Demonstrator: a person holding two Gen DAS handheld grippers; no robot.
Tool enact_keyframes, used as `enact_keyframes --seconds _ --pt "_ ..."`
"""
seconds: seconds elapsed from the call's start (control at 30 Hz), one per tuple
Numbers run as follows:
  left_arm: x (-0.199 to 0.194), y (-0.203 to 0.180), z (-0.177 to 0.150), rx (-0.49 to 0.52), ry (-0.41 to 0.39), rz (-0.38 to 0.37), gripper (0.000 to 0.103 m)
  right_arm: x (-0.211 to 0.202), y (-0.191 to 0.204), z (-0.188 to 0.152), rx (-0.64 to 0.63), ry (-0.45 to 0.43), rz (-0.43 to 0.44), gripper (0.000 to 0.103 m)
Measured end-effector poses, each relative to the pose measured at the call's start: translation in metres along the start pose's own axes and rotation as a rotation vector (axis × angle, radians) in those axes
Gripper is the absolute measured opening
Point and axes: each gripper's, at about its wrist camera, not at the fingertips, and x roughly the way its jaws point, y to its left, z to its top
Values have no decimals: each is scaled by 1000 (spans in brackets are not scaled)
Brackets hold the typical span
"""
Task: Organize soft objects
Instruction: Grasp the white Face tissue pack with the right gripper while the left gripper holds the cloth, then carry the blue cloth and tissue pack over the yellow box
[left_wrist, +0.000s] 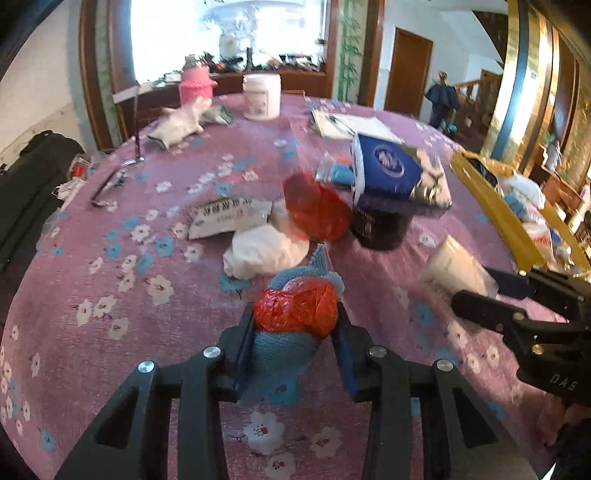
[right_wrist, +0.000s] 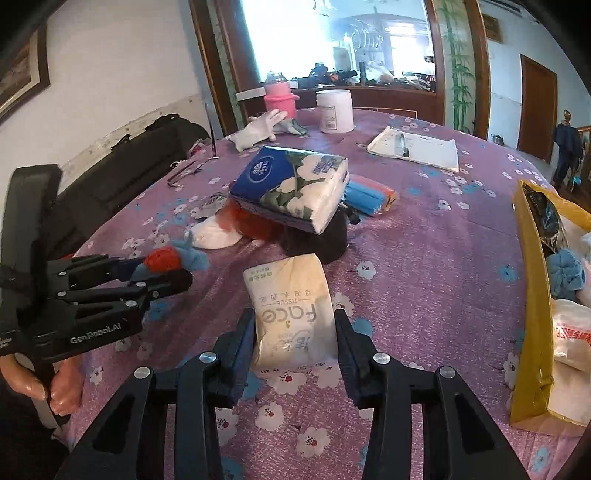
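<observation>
Jaws of the left gripper (left_wrist: 295, 317) closed onto a bundle at lower centre of the left view: a red plastic bag (left_wrist: 295, 308) wadded on a blue knitted cloth (left_wrist: 284, 354), pinched from both sides, cloth trailing back between the fingers. Jaws of the right gripper (right_wrist: 294, 328) partly open around a cream tissue pack (right_wrist: 291, 314) at lower centre of the right view, pads at or just beside its two long edges; firm contact not clear. Long axis of the pack running straight away from the gripper, along the fingers, so probably ready for a squeeze and lift. Yellow bag (right_wrist: 532, 306) at the right edge of that view, already holding soft items, nearer the right gripper than the left; likely the destination. Farther back, mid-frame, a blue-and-white tissue pack (right_wrist: 291, 188) resting tilted on a dark container (right_wrist: 317, 242), more red plastic and a white bundle (right_wrist: 216, 232) beside it. All on a purple flowered tablecloth (right_wrist: 424, 258).
</observation>
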Motion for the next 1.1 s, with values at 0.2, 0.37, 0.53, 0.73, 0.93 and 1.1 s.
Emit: enact_keyframes --seconds 0.2,0.37,0.53,0.73,0.93,1.1 --pt "-9 -4 -1 -4 -46 49 37 0 -2 1 3 -2 1 45" --pt "-11 -5 -2 0 -51 55 37 -2 -1 0 3 -5 0 45" --pt "-13 -8 -3 6 -59 66 37 -6 1 0 -2 -17 5 45" --pt "-19 -17 -5 29 -77 81 37 -9 2 0 -4 -30 16 45" --pt "-25 -24 -6 48 -96 94 37 -14 4 1 -6 -48 33 45" --pt "-30 -30 -6 63 -109 105 37 -18 6 1 -9 -66 48 45"
